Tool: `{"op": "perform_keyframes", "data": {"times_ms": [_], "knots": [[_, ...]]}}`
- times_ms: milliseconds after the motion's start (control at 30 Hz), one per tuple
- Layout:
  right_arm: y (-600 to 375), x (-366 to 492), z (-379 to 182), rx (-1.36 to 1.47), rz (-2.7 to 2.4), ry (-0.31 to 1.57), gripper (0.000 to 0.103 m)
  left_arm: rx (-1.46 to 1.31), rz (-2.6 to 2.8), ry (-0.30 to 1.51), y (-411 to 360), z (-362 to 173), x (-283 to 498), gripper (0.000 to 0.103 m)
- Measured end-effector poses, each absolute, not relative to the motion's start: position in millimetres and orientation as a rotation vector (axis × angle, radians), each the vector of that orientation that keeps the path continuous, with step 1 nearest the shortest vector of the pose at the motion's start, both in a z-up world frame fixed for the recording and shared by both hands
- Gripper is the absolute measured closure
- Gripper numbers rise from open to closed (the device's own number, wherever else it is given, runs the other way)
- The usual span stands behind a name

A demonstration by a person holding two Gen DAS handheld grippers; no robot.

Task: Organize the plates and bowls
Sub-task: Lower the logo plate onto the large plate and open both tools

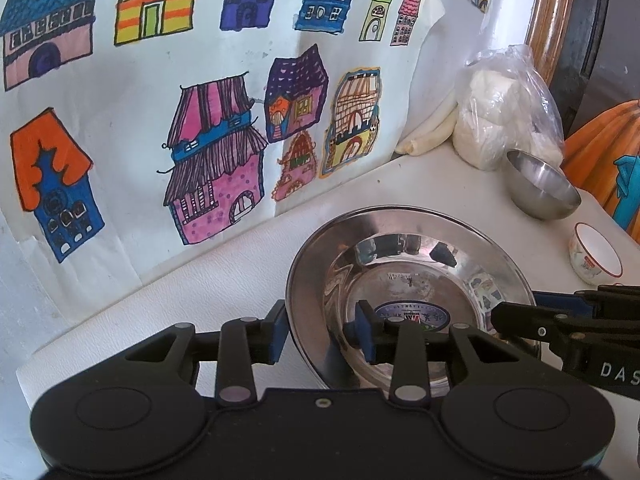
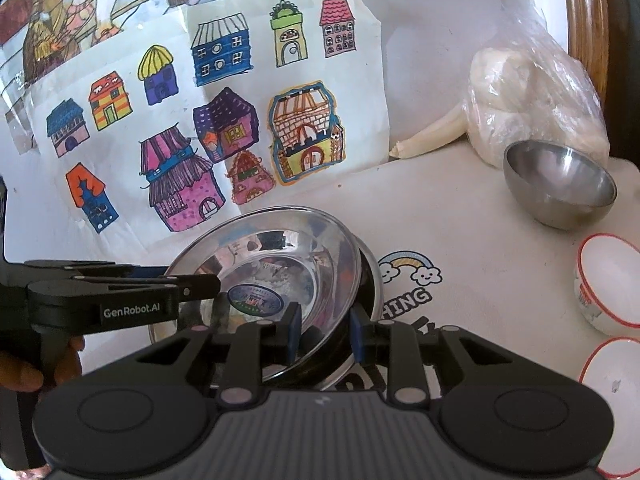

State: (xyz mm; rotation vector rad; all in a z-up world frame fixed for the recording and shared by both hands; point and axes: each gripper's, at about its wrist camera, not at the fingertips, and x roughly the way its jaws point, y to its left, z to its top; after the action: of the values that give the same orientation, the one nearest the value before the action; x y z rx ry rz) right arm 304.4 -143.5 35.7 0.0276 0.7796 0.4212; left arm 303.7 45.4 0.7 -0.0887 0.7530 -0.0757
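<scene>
A shiny steel plate point(image 1: 404, 248) with a round sticker in its well sits on the white table, tilted on a second steel plate point(image 2: 370, 280) under it. My left gripper point(image 1: 324, 336) straddles the plate's left rim, one pad outside and one inside, jaws apart. My right gripper point(image 2: 326, 334) straddles the right rims of both plates point(image 2: 280, 248), jaws apart. A small steel bowl point(image 1: 544, 184) stands at the back right, also in the right wrist view point(image 2: 560, 184). A white bowl with a red rim point(image 1: 596, 254) sits right of the plates point(image 2: 608, 280).
Children's house drawings point(image 1: 200, 120) hang on the wall behind. A plastic bag of white lumps point(image 2: 536, 104) and a pale stick point(image 2: 432, 136) lie at the back. Another red-rimmed white bowl point(image 2: 612, 404) sits at the right. The cloth shows a rainbow print point(image 2: 408, 272).
</scene>
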Motion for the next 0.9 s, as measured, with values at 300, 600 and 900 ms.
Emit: {"op": "perform_keyframes", "data": {"times_ms": [300, 600, 900], "knots": [[-145.3, 302.3, 37.4, 0.018, 0.436, 0.773, 0.071, -0.090, -0.074, 0.748, 45.6, 2.2, 302.4, 0.053], [-144.5, 296.0, 41.7, -0.014, 0.417, 0.732, 0.061, -0.080, -0.062, 0.737, 45.2, 7.6, 300.0, 0.043], [-163.3, 289.4, 50.3, 0.031, 0.399, 0.693, 0.023, -0.086, -0.041, 0.673, 44.0, 24.3, 292.3, 0.009]]}}
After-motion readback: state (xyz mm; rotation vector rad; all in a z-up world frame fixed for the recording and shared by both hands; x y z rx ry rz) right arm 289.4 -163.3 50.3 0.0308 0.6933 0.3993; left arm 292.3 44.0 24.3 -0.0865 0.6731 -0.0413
